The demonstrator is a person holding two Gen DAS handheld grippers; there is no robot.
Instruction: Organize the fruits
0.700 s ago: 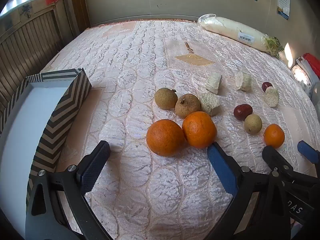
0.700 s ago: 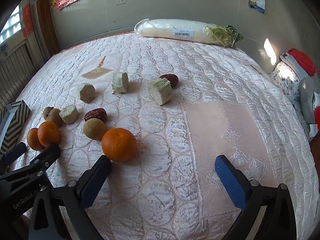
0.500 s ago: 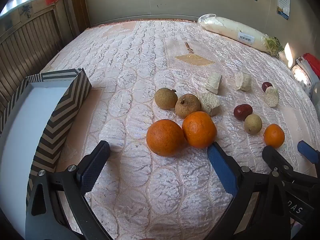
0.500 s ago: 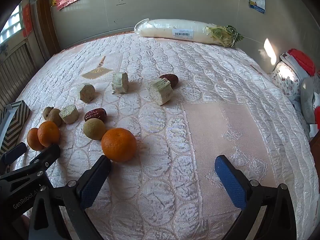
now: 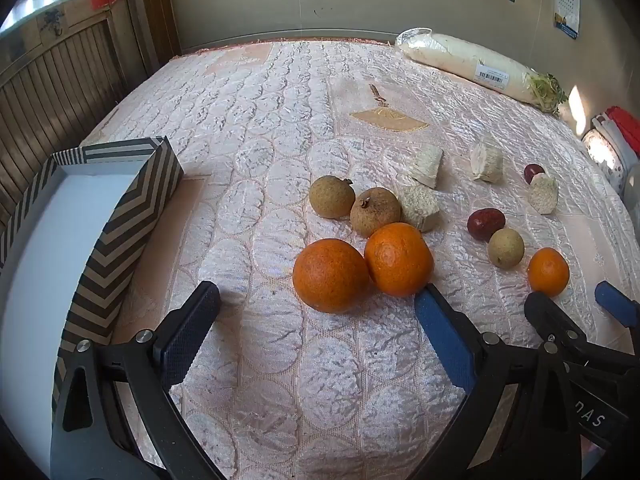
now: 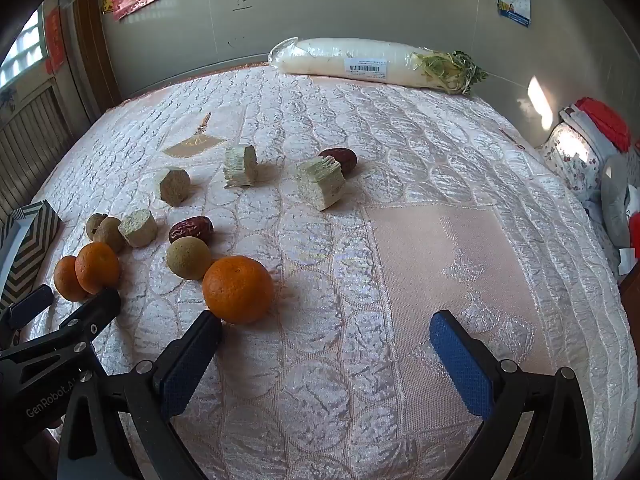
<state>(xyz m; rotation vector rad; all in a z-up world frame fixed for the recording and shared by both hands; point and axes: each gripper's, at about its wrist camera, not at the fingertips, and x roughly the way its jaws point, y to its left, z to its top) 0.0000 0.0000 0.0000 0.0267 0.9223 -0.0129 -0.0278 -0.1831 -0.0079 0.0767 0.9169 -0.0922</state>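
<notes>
My left gripper [image 5: 316, 320] and right gripper [image 6: 326, 344] hang jaws spread wide, holding nothing, over the quilted cover [image 5: 280, 380]. Just beyond my left one, two oranges [image 5: 331, 275] touch; a third orange [image 6: 238, 289] sits by my right one's left finger. The chevron box [image 5: 120, 240] lies left. Farther off lie longans [image 5: 331, 196], red dates [image 6: 191, 229] and pale stalk chunks [image 6: 321, 184], with a wrapped radish [image 6: 360, 63] against the far wall.

Both grippers have black frames with silver screws. The left gripper [image 5: 316, 312] and right gripper [image 6: 326, 340] carry blue textured pads [image 6: 460, 364]. White "GenRobot" lettering [image 6: 50, 398] marks one frame.
</notes>
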